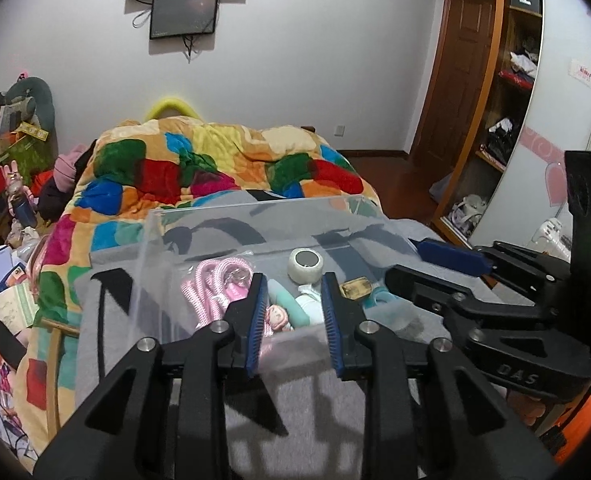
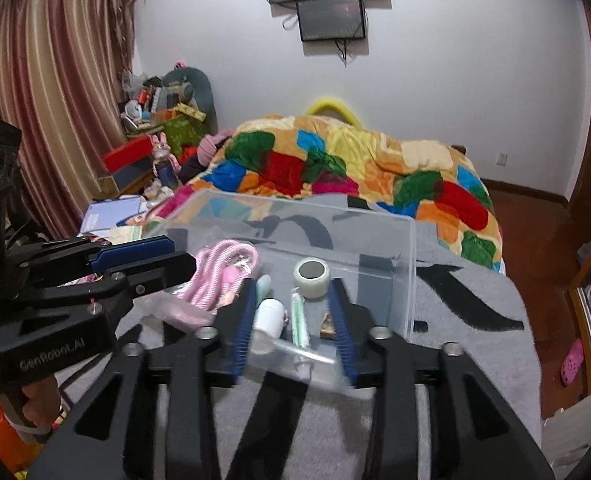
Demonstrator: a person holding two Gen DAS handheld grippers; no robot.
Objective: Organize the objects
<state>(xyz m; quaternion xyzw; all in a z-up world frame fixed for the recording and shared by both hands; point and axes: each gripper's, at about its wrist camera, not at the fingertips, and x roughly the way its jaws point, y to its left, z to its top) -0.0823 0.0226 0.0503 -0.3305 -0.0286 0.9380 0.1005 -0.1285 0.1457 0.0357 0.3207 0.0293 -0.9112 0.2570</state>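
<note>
**Both hand-held grippers at the near wall of the clear bin on the bed**

Setup: a clear rectangular plastic bin [image 1: 155, 240] sits on a grey blanket with black markings [image 1: 295, 412], which is spread over the foot of a bed. Behind it lies a patchwork quilt in red, green, blue and orange [image 1: 215, 160].

Bin contents, as seen from both wrist views:
- coiled pink-and-white braided cord [image 1: 211, 280], against the left side of the bin
- white roll of tape with a dark core [image 1: 305, 265], standing further back, roughly centre
- small gold-coloured flat packet [image 1: 357, 288], to the right of the tape
- small pink doll figure [image 1: 277, 318], near the front wall
- pale mint-green tube-shaped item [image 1: 291, 302], just beside the doll
- white cylindrical bottle [image 2: 269, 318] and a clear syringe-like tube [image 2: 299, 318], lying side by side near the front (seen clearly only in the right wrist view)

Left hand-held gripper [image 1: 293, 322]: blue-padded jaws parted, a moderate gap between them, nothing held. The fingertips [image 1: 257, 312] sit at the near wall of the bin; the doll and mint tube appear in the gap but lie inside the bin, beyond the jaws.

Right hand-held gripper [image 2: 293, 326]: jaws likewise parted and holding nothing, at the bin's near wall, framing the bottle and syringe-like tube. Whether the tips touch the wall, I cannot tell.

The two grippers are side by side, near each other, each visible in the other's camera.

Background: dark wall-mounted screen [image 1: 184, 14]; wooden wardrobe shelves [image 1: 507, 92] at right.
</note>
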